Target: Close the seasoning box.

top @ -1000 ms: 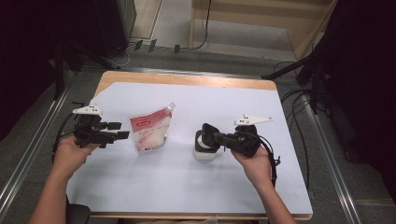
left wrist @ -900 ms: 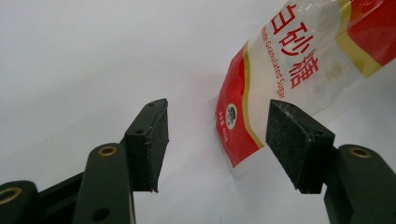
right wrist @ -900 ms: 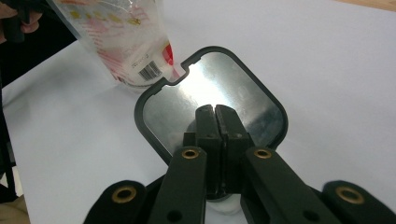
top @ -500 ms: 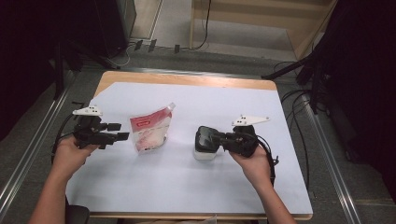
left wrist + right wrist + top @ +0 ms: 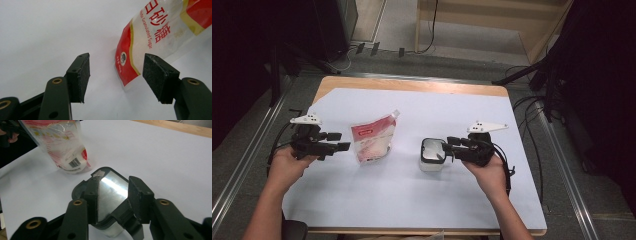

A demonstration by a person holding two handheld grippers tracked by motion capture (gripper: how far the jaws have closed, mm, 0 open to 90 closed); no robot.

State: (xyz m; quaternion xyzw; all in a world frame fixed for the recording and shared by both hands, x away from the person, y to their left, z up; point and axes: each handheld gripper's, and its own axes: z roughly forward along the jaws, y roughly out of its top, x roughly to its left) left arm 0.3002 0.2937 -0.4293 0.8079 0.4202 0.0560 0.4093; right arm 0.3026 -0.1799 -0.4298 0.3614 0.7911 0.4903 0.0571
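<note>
A red and white sugar pouch (image 5: pixel 372 140) lies flat left of the table's middle. My left gripper (image 5: pixel 341 141) sits just left of it, open; in the left gripper view the pouch's lower corner (image 5: pixel 125 72) lies beyond the gap between the pads, untouched. To the right stands a small pale container (image 5: pixel 432 152) with a black-framed shiny lid (image 5: pixel 112 182). My right gripper (image 5: pixel 448 148) reaches it from the right. Its jaws have just been opening and now stand apart, with the lid's near edge between the pads (image 5: pixel 137 195).
A white sheet (image 5: pixel 462 110) covers the wooden table, whose far edge (image 5: pixel 412 85) shows bare wood. In the right gripper view the pouch (image 5: pixel 62 145) lies beyond the container, with the other hand (image 5: pixel 10 132) at the upper left. Cables and dark stands surround the table.
The right gripper's jaws have spread apart at the container's lid, and the black lid now shows more fully. The left gripper and the pouch have not moved.
</note>
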